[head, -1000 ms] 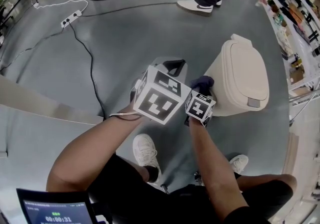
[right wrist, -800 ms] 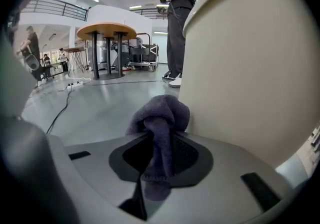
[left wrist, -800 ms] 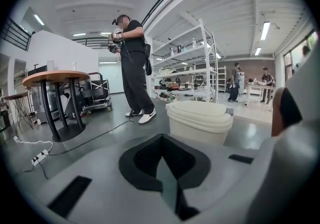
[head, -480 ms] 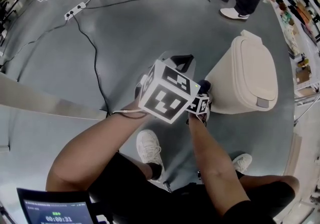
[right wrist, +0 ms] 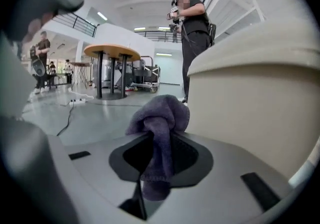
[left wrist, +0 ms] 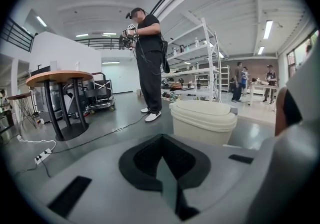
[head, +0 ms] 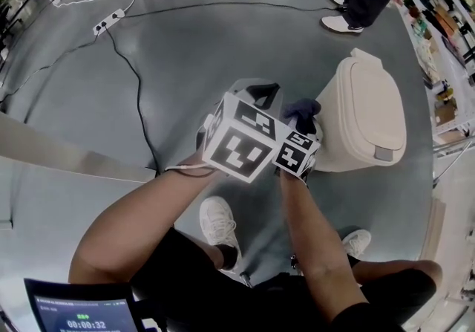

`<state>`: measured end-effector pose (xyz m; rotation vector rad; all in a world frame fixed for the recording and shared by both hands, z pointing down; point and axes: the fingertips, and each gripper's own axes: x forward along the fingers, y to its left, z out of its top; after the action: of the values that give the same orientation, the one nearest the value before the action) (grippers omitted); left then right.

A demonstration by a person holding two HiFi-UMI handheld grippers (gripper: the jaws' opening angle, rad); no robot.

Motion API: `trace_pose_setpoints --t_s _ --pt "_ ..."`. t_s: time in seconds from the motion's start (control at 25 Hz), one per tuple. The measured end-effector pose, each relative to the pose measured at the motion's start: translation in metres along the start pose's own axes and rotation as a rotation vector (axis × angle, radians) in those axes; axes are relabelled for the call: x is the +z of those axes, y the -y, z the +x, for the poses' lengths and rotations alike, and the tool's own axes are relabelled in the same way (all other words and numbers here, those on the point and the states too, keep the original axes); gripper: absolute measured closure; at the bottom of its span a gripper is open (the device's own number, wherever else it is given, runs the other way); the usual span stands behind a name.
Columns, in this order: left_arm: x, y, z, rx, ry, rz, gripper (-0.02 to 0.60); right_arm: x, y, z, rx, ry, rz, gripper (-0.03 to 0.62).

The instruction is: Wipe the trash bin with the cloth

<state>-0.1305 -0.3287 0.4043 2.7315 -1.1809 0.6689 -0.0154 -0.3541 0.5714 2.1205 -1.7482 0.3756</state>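
- My right claw (right wrist: pixel 159 143) is clamped on the purple cloth (right wrist: pixel 161 113), which bunches above the jaw tips and hangs down between them.
- Just right of that claw rises the beige wall of the trash bin (right wrist: pixel 255 92), lid down; I cannot tell whether the cloth touches it.
- My left claw (left wrist: pixel 161 140) sits close on the right claw's left, jaws together with nothing between them; the bin is ahead of it, slightly right.
- Beyond both claws a person (left wrist: pixel 147 57) stands on the grey floor, and farther left runs a black cable (head: pixel 133 93).
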Motion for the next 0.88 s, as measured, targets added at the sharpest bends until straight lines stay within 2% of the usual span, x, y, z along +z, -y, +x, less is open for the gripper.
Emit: trace_pose_setpoints --t_s 0.16,0.32,0.44,0.6,0.88 --pt "-0.002 -0.002 0.001 0.002 0.007 0.005 0.584 0.052 0.002 -0.005 0.005 0.104 0.074 0.511" --pt "0.000 -0.004 0.000 0.010 0.010 -0.001 0.584 0.075 0.009 0.006 -0.020 0.120 0.089 0.513" --pt "0.001 -0.003 0.000 0.005 0.012 0.002 0.584 0.062 0.014 0.025 -0.042 0.061 0.078 0.513" --pt "0.000 -0.001 0.000 0.000 0.004 -0.004 0.584 0.029 0.021 0.046 -0.065 -0.042 0.129 0.513" --pt "0.001 0.005 -0.001 -0.021 -0.007 -0.004 0.584 -0.034 0.016 0.067 -0.058 -0.243 0.037 0.513"
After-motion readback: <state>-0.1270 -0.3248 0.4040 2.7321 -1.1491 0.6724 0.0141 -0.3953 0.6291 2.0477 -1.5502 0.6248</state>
